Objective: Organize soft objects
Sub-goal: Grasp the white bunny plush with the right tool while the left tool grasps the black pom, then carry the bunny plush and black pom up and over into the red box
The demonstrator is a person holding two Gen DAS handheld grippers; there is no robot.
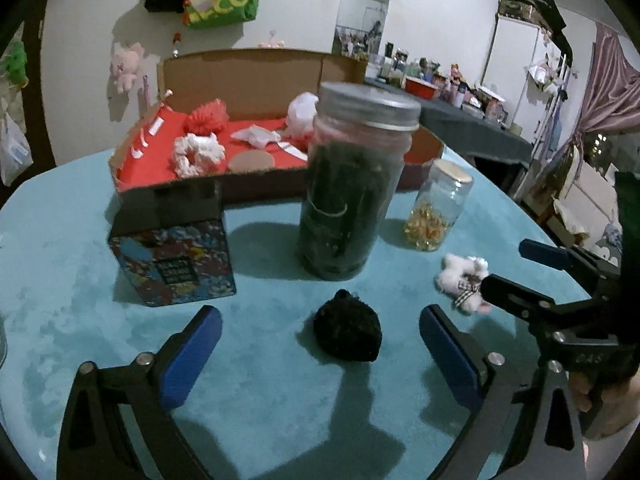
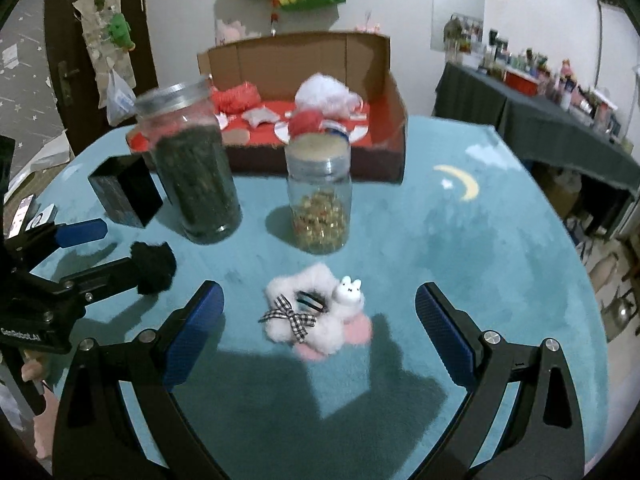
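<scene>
- Progress: partway, by my read. The cardboard box (image 1: pixel 256 76) with the red lining at the back of the table (image 1: pixel 80 208) already holds several soft bits: a red ruffled scrunchie (image 1: pixel 207 115), a white scrunchie (image 1: pixel 199 154), a white fluffy lump (image 2: pixel 326 88).
- Left to do: 2 soft items out on the teal cover, well short of the box.
- Black pom-pom (image 1: pixel 347 336): fuzzy, roundish, matte. It sits on the table between the pads of my left gripper (image 1: pixel 320 354), jaws wide apart, nothing touching it.
- White plush scrunchie (image 2: pixel 310 314): fluffy ring with a checked bow, small bunny figure and pink pads. My right gripper (image 2: pixel 319 334) has it framed, jaws wide apart, no contact that I can see.
- Hard stuff between me and the box: tall jar (image 1: pixel 348 188) with metal lid, dark leafy fill; small jar (image 2: pixel 320 196) with gold pieces, cork-coloured lid; printed square tin (image 1: pixel 174 264).
- Judgement: both targets will squash easily, so a close on either should hold. I'd carry them over or around the jars to reach the box.
</scene>
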